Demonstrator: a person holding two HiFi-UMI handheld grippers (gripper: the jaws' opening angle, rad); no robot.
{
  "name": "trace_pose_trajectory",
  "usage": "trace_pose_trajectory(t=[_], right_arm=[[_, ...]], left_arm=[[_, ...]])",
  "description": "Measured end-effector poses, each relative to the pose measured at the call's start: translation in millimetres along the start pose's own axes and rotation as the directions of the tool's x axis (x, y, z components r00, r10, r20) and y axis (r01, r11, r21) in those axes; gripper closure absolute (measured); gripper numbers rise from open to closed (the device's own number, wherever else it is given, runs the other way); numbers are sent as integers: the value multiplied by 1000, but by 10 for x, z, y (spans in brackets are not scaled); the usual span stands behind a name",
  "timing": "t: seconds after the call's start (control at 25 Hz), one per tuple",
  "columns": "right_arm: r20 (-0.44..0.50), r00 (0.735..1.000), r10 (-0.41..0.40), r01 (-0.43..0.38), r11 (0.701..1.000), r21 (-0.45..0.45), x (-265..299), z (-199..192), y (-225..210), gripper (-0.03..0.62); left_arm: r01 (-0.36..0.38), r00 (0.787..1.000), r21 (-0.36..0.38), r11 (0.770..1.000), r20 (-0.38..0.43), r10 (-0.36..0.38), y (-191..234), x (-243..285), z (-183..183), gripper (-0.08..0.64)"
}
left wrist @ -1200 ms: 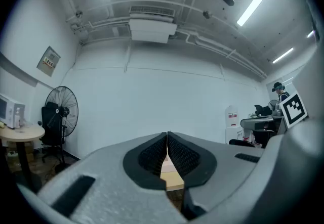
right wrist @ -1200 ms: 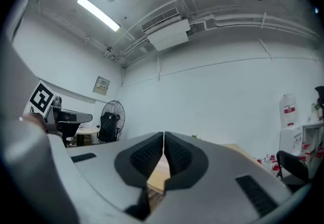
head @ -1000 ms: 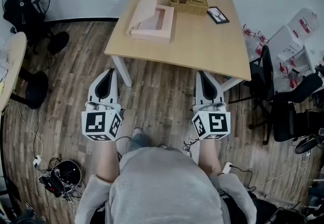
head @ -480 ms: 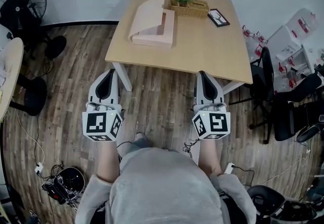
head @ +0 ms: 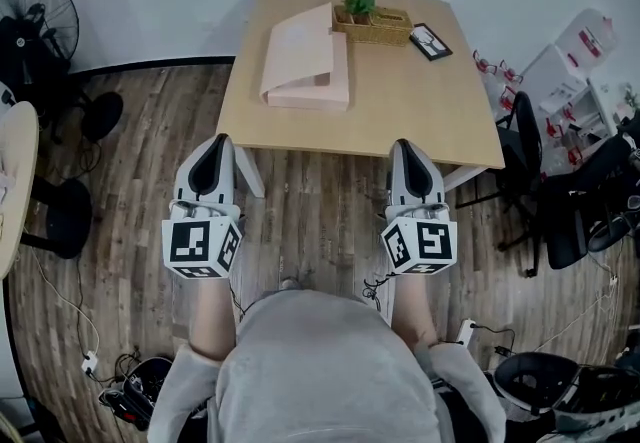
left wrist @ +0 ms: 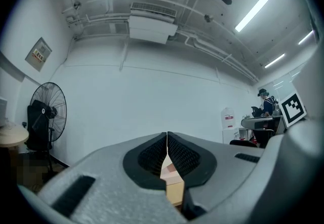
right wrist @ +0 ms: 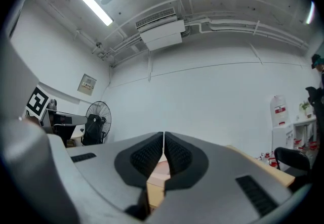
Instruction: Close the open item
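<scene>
Grippers closed and empty, held side by side short of the table.

Left gripper (head: 218, 143) and right gripper (head: 402, 145) hang level over the wood-plank floor (head: 320, 211), near the front edge of the light wooden square table (head: 420, 101). In both gripper views the ribbed black pads meet tip to tip with nothing clamped between them. The pale pink cardboard box (head: 305, 66) sits on the far left part of the table, well apart from both grippers. Its lid slants over the base rather than lying flat. A small green plant in a woven basket (head: 372, 21) stands just beside the box, with a black-framed card (head: 431, 41) to the basket's right.
</scene>
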State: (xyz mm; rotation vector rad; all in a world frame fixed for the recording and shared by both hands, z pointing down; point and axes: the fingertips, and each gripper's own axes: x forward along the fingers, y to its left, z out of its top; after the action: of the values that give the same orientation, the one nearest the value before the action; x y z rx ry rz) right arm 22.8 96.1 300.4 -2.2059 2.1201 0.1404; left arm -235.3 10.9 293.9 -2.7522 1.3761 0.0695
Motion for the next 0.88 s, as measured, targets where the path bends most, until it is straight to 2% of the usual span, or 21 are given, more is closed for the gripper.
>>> trace_pose_trajectory(t=[0.48, 0.88], right_arm=[[-18, 1000, -12, 12, 1000, -19, 347, -94, 248, 578], [-16, 1000, 12, -12, 1000, -17, 931, -182, -65, 578]], left_arm=[[25, 1000, -24, 999, -9, -25, 408, 207, -131, 551], [-3, 1000, -16, 1000, -15, 2, 463, 750, -211, 551]])
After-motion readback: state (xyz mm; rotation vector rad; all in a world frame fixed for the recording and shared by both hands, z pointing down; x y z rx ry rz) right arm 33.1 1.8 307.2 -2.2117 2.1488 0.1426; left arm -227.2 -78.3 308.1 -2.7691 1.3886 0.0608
